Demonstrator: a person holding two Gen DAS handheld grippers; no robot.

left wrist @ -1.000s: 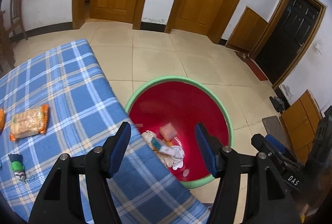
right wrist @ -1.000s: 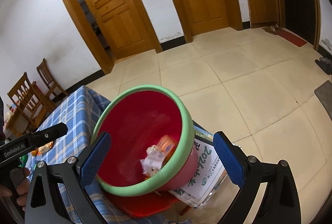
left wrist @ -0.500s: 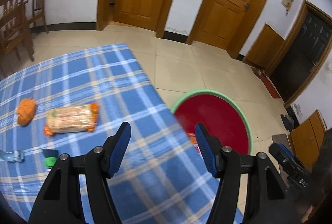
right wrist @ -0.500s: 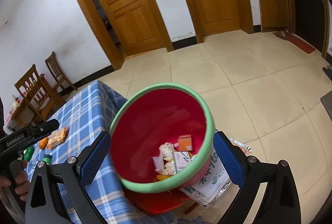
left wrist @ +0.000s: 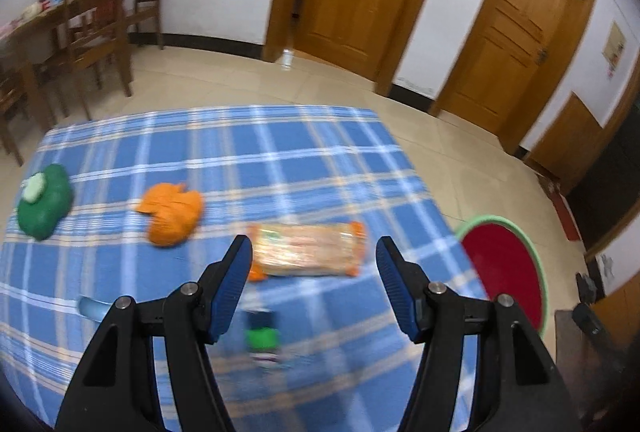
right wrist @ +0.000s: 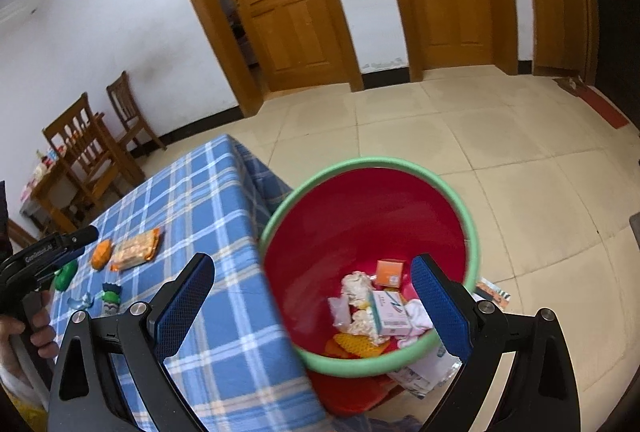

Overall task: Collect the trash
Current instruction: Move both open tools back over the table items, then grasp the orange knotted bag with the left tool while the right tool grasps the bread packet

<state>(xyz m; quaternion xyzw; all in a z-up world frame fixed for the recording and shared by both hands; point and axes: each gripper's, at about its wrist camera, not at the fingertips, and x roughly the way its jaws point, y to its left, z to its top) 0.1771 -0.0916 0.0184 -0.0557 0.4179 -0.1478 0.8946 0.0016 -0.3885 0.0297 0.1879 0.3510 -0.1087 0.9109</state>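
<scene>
Done: bin holds several scraps.
Left: snack packet, orange wad, more on table.
Tongs: left gripper, right gripper gape, empty.

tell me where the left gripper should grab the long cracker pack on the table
Across its short width near the middle, coming from above: the cracker pack lies flat, its long side spanning the open left gripper, so the fingers need turning to straddle the narrow way.
</scene>
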